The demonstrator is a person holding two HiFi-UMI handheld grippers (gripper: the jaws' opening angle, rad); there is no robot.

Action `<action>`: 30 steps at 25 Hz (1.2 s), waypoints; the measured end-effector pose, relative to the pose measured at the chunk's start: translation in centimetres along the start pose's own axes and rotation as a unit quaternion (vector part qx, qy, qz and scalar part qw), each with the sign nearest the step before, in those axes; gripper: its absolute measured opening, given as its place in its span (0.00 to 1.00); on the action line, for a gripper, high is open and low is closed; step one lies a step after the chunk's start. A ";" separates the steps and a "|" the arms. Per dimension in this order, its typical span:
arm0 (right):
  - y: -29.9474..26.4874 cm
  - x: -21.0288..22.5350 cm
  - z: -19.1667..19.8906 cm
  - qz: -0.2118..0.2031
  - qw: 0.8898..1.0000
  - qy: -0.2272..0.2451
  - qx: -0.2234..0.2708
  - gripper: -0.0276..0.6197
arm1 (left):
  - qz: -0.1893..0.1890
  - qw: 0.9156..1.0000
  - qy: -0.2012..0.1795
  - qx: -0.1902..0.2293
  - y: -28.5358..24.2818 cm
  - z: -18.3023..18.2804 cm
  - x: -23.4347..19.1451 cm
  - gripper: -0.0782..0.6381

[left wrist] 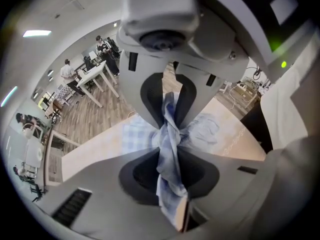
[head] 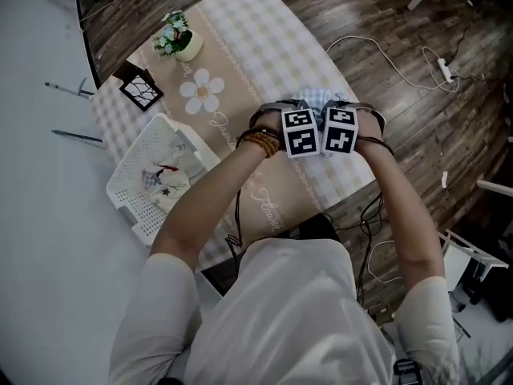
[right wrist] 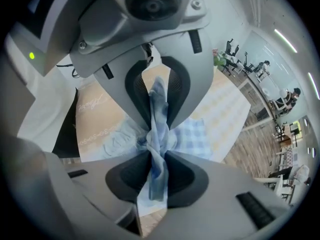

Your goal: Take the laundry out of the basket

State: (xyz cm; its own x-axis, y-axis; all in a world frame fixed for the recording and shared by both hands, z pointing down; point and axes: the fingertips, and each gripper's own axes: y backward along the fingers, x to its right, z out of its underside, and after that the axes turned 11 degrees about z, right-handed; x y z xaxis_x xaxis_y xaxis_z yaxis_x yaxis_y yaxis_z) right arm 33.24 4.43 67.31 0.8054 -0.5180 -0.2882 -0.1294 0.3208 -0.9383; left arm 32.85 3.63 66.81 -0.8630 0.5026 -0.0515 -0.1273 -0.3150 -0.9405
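We clamp the cloth (head: 311,99) w/ L tongs (left wrist: 167,134) & R tongs (right wrist: 157,139), prob. to lay it flat by the table's (head: 264,54) right edge.

The only writing was on the runner (head: 232,107). It carried cursive script in pale letters, one line just below the daisy print (head: 202,91) and another nearer to the person (head: 267,204). The second line perhaps ended in "Home", but the letters were too small and turned to be sure. In the right gripper view the same script (right wrist: 93,103) showed, also unreadable. The left cube (head: 300,131) and right cube (head: 341,130) bore black-and-white square markers, without letters or numbers.
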 end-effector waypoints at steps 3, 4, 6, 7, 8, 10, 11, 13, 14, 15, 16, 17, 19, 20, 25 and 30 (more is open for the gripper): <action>-3.0 -1.2 1.1 -0.011 1.000 -0.005 -0.005 0.19 | 0.009 1.000 0.003 -0.006 -3.3 0.7 0.1 0.26; -3.9 -1.7 1.3 -0.016 1.000 -0.006 -0.005 0.19 | 0.014 1.000 0.003 -0.008 -4.3 1.0 0.2 0.26; -5.3 -2.1 1.8 -0.022 1.000 -0.010 -0.003 0.19 | 0.020 1.000 0.005 -0.011 -5.9 1.5 0.1 0.26; -6.0 -2.1 1.9 -0.024 1.000 -0.011 -0.001 0.19 | 0.023 1.000 0.006 -0.012 -6.5 1.7 -0.1 0.26; -6.6 -2.1 2.1 -0.025 1.000 -0.011 0.000 0.19 | 0.025 1.000 0.008 -0.013 -7.2 1.9 -0.3 0.26; -7.8 -2.5 2.2 -0.028 1.000 -0.009 0.003 0.19 | 0.028 0.999 0.007 -0.018 -8.4 2.4 -0.3 0.26; -8.3 -2.9 2.3 -0.029 1.000 -0.009 0.005 0.19 | 0.029 0.999 0.006 -0.021 -9.0 2.7 -0.2 0.26; -9.1 -3.5 2.3 -0.028 0.999 -0.013 0.010 0.19 | 0.029 0.999 0.006 -0.025 -10.0 3.2 0.1 0.26; -9.4 -3.6 2.3 -0.027 0.999 -0.016 0.011 0.18 | 0.029 0.999 0.009 -0.024 -10.3 3.3 0.1 0.26; -9.5 -3.6 2.3 -0.026 0.999 -0.017 0.011 0.18 | 0.029 0.999 0.011 -0.023 -10.6 3.5 0.1 0.26; -9.7 -3.6 2.3 -0.026 0.999 -0.015 0.011 0.18 | 0.031 0.999 0.012 -0.022 -10.8 3.6 0.0 0.25; -9.8 -3.7 2.2 -0.026 1.000 -0.011 0.009 0.18 | 0.033 0.999 0.010 -0.022 -11.0 3.8 0.1 0.25; -10.1 -3.9 1.9 -0.027 1.000 -0.001 0.008 0.19 | 0.034 0.999 0.005 -0.025 -11.3 4.1 0.2 0.26; -10.1 -3.9 1.9 -0.025 1.000 0.001 0.009 0.19 | 0.031 0.999 0.005 -0.025 -11.3 4.2 0.2 0.26; -8.6 -2.5 2.1 0.003 0.999 -0.028 0.018 0.31 | -0.014 0.999 0.041 -0.005 -9.1 3.6 -0.9 0.36; -4.4 0.0 1.4 0.037 0.995 -0.081 0.049 0.32 | -0.060 0.995 0.080 0.025 -4.6 3.8 -1.1 0.36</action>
State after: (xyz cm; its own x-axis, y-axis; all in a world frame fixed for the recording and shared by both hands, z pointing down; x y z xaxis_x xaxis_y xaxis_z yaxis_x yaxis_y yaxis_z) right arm 34.58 4.09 71.69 0.8790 -0.3588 -0.3142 -0.1416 0.4327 -0.8903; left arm 32.56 1.49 72.48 -0.7522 0.6589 0.0047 -0.2524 -0.2815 -0.9258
